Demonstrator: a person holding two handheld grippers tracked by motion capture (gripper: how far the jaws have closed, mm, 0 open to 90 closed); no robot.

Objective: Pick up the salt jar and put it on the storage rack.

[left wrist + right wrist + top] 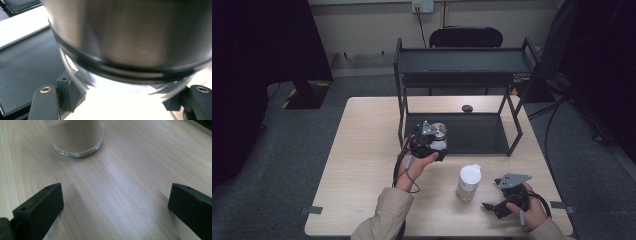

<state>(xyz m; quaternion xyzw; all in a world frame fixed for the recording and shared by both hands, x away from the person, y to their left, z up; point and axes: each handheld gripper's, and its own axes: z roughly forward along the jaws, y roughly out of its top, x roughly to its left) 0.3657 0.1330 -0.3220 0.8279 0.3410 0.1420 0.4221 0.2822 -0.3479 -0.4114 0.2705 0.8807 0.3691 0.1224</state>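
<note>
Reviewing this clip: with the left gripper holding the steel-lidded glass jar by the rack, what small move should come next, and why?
Probably ease the steel-lidded glass jar forward onto the black metal rack's lower shelf: the left gripper grips it at that shelf's front edge, while the right gripper rests open.

No text, label, brand, number or sign can be read in any of the views. The steel-lidded jar point(130, 37) clamped between the left gripper's point(428, 145) jaws shows bare brushed metal and clear glass. The white-topped jar point(468, 183) standing just ahead of the right gripper point(499, 196) shows a plain wall with no lettering.
</note>
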